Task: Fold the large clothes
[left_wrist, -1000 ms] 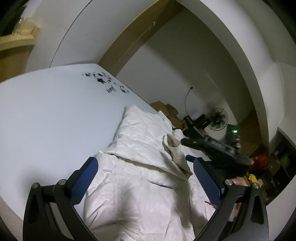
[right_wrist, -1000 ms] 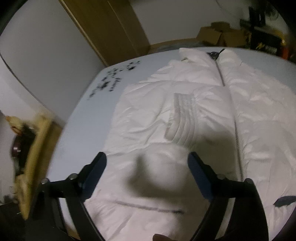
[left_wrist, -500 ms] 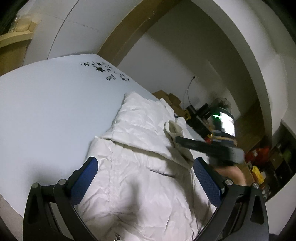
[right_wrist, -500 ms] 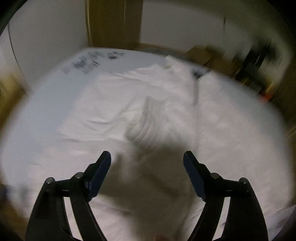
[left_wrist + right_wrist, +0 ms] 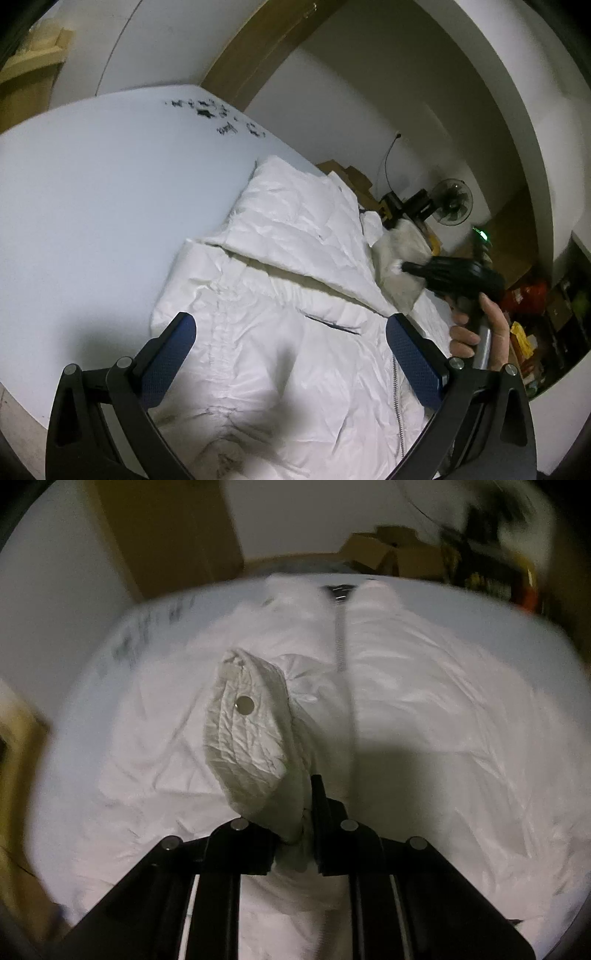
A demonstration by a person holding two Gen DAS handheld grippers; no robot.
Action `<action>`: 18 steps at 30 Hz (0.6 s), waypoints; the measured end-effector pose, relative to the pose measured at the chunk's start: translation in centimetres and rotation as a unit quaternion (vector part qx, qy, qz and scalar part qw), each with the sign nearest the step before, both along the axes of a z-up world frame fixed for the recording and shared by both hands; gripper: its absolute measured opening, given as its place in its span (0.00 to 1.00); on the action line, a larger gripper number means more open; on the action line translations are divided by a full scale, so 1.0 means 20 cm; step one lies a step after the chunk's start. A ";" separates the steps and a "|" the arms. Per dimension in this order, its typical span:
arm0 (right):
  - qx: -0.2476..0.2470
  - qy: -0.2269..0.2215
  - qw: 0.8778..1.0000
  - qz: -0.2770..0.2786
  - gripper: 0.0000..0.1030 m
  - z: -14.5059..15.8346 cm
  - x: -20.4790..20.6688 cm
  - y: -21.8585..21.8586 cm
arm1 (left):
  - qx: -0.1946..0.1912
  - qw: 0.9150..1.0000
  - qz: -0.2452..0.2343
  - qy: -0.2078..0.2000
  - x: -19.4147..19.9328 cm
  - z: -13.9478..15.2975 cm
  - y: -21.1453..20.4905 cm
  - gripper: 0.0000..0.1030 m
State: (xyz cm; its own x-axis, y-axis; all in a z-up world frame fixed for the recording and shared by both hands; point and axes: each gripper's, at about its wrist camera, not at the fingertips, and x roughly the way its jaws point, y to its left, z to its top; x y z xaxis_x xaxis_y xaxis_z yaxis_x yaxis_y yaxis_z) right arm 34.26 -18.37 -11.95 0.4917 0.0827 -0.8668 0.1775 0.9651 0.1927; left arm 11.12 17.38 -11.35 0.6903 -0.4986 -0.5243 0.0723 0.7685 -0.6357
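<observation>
While the left tongs [image 5: 290, 354] hover wide over the white jacket [image 5: 280, 295], only the right view shows the right tongs [image 5: 295, 834] clamping its cuff [image 5: 251, 723] — snap visible.

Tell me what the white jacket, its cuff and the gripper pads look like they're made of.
Jacket: thin synthetic shell, probably nylon, lightly padded; it creases sharply with a faint sheen.
Cuff, pinched in the right hand-held gripper: the same quilted fabric, with a metal-looking snap.
Left hand-held gripper pads: blue, dimpled, likely rubber.
</observation>
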 end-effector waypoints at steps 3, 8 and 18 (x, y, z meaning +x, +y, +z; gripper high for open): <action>0.106 -0.022 0.993 -0.056 0.63 -0.09 -0.06 -0.38 | -0.005 1.000 -0.012 0.007 0.02 -0.02 -0.04 1.00; 0.200 -0.035 0.965 -0.168 0.83 -0.23 -0.27 -0.84 | 0.009 1.000 -0.018 0.009 0.03 -0.04 -0.09 1.00; 0.174 -0.039 0.984 -0.009 0.26 -0.08 -0.03 -0.29 | 0.038 0.999 -0.018 0.014 0.01 0.04 -0.21 1.00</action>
